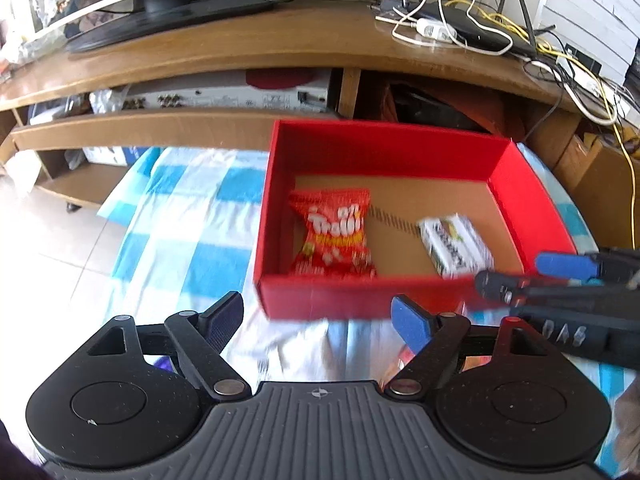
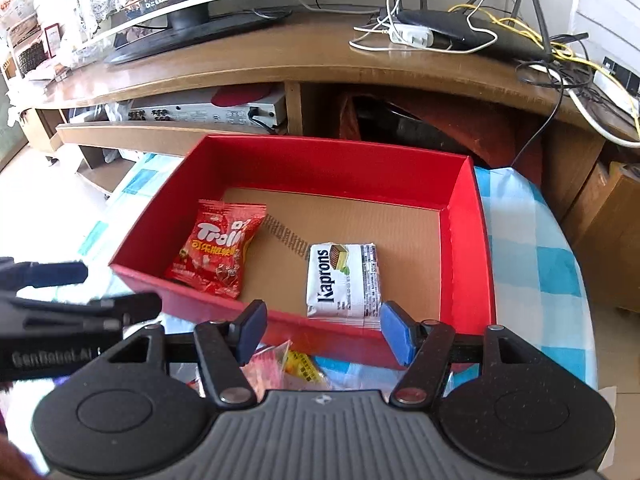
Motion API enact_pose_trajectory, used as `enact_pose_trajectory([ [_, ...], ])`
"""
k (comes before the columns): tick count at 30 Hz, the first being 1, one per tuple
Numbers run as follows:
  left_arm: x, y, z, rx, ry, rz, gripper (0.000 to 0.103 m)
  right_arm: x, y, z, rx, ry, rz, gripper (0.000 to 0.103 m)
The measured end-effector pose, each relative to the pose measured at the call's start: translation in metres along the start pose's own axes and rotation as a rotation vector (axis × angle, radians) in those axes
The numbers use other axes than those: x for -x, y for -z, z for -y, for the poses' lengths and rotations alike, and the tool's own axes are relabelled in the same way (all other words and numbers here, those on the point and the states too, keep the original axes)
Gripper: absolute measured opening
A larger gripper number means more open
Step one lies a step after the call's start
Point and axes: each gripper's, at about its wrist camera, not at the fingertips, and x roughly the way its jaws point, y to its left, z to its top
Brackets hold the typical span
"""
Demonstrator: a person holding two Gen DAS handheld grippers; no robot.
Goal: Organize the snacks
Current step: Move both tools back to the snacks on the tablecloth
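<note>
right wrist | hand-held gripper (image 2: pixel 320 330) spread wide, empty | kaprons pack (image 2: pixel 343 280) just ahead in red box (image 2: pixel 468 240)

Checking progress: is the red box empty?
No, the red box holds a Trolli bag and a Kaprons pack.

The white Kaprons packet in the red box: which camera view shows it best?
The right wrist view. There the Kaprons packet is sharp, its name readable, lying flat in the red box just ahead of the open right gripper. In the left wrist view the packet is motion-blurred, its print unreadable.
</note>
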Motion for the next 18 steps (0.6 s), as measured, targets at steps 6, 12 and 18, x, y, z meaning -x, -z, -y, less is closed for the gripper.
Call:
enact_pose_trajectory([
  [6,0.002,0.020,-0.010,0.031,-0.001,-0.042,0.086,0.019,0.008,-0.008,0.005,-0.026,0.021,0.074],
  [12,-0.007,0.031,-0.015,0.055,-0.011,-0.096,0.086,0.029,0.016,-0.014,0.005,-0.050,0.013,0.074],
  [18,-0.029,0.034,-0.016,0.094,0.014,-0.167,0.086,0.029,0.019,-0.012,0.004,-0.059,0.004,0.074],
])
